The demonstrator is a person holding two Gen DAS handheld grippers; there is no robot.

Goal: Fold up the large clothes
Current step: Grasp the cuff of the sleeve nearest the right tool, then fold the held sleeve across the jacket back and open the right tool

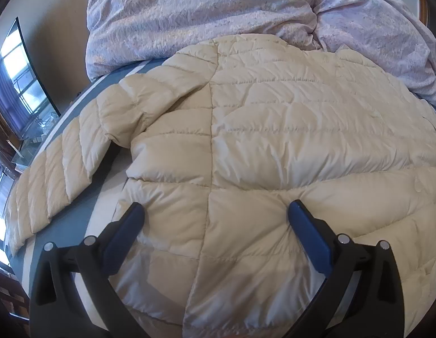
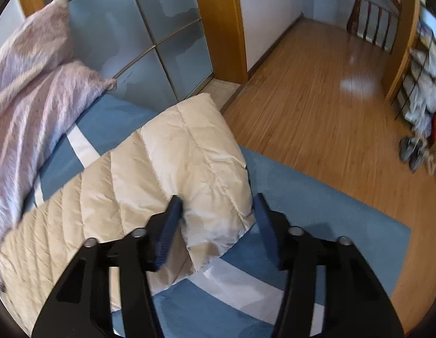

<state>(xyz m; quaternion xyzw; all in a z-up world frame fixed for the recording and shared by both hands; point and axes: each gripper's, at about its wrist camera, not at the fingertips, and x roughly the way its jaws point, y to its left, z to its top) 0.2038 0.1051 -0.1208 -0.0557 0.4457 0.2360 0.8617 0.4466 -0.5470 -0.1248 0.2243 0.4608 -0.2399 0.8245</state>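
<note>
Left wrist view: cream quilted down jacket (image 1: pixel 260 129) lies flat on the bed's blue-and-white striped sheet (image 1: pixel 63 225), back panel up, one sleeve (image 1: pixel 57 169) stretched out to the left along the bed edge. Lilac mottled duvet (image 1: pixel 204 14) is bunched behind it, touching the collar end. Left gripper (image 1: pixel 215 214) is spread wide, both blue pads pressed down into the puffy hem area with fabric bulging between them, nothing pinched. Jacket shell is slick, thin, crinkly nylon over soft fill, stitched in horizontal channels. Risk: if the jaws close here they may catch only the top layer, or the slippery shell slides out of the pads.

Right wrist view: right gripper (image 2: pixel 218 205) is about halfway closed around the cuff end of the other sleeve (image 2: pixel 189 163); the left pad touches the fabric, the right pad stands just beside the sleeve edge, so no firm pinch that I can tell. The sleeve is a fat padded tube with diagonal quilting, lying near the bed corner, wood plank floor (image 2: pixel 316 98) just beyond. Frosted glass wardrobe doors (image 2: pixel 139 36) behind. Risk: a shallow grip on the cuff edge lets the sleeve slip off mid-fold, or drop over the corner onto the floor.
</note>
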